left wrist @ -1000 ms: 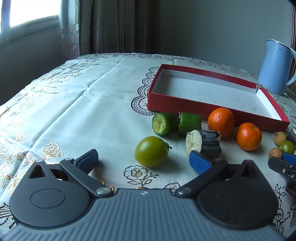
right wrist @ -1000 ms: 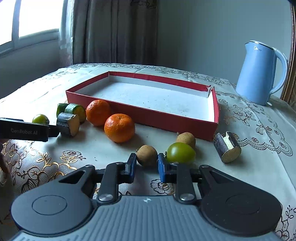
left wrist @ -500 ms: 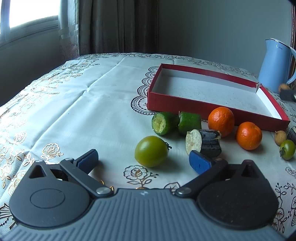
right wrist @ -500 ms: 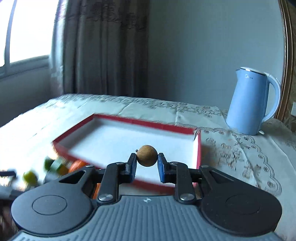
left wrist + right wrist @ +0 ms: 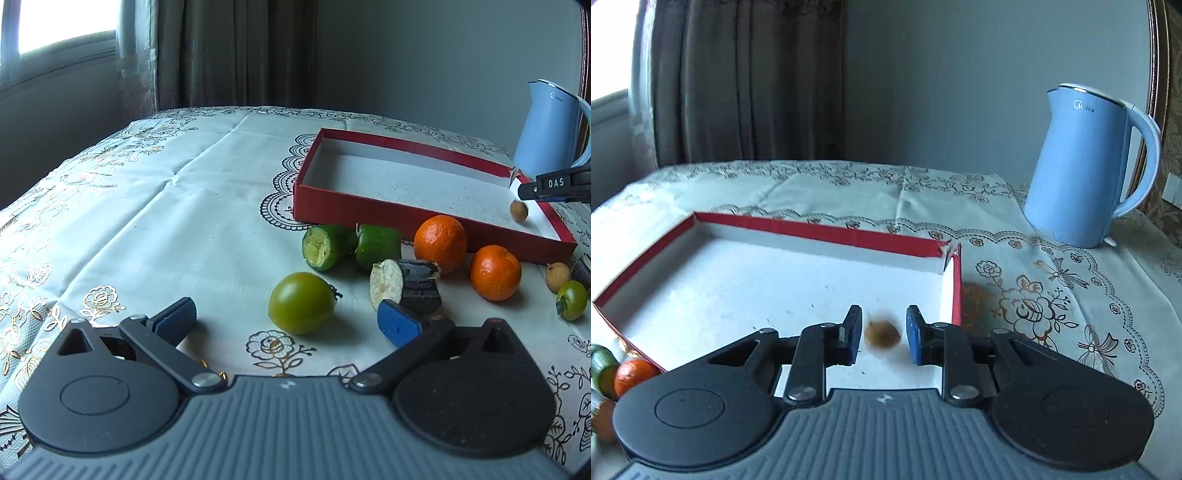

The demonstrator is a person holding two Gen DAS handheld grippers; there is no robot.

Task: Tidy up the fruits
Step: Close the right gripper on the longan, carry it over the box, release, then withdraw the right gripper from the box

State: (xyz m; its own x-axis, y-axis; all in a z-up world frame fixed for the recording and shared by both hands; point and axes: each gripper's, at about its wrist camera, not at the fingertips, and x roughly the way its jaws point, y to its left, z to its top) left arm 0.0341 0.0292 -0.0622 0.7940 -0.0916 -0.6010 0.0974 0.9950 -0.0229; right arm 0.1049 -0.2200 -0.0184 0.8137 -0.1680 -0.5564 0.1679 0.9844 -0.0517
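Carried from the tablecloth to above the red box since a second ago, the right gripper [image 5: 882,334] has just been opening its jaws, and the brown longan [image 5: 882,333] it bore now shows as a blur in the gap between the blue pads [image 5: 854,328], free of both. From the left wrist view the longan [image 5: 519,211] sits inside the red box [image 5: 369,206], near the box's right-hand wall, just below the right gripper's tip [image 5: 554,183]. Over the cloth, the left gripper [image 5: 286,323] has not moved, jaws spread wide and empty, with a green tomato [image 5: 301,302] between its fingers. Beyond lie two green cucumber pieces [image 5: 351,246], a dark eggplant chunk [image 5: 406,284], two oranges [image 5: 439,243], another longan [image 5: 557,272] and a small green tomato [image 5: 571,304]. A blue kettle [image 5: 1086,166] stands beside the box.
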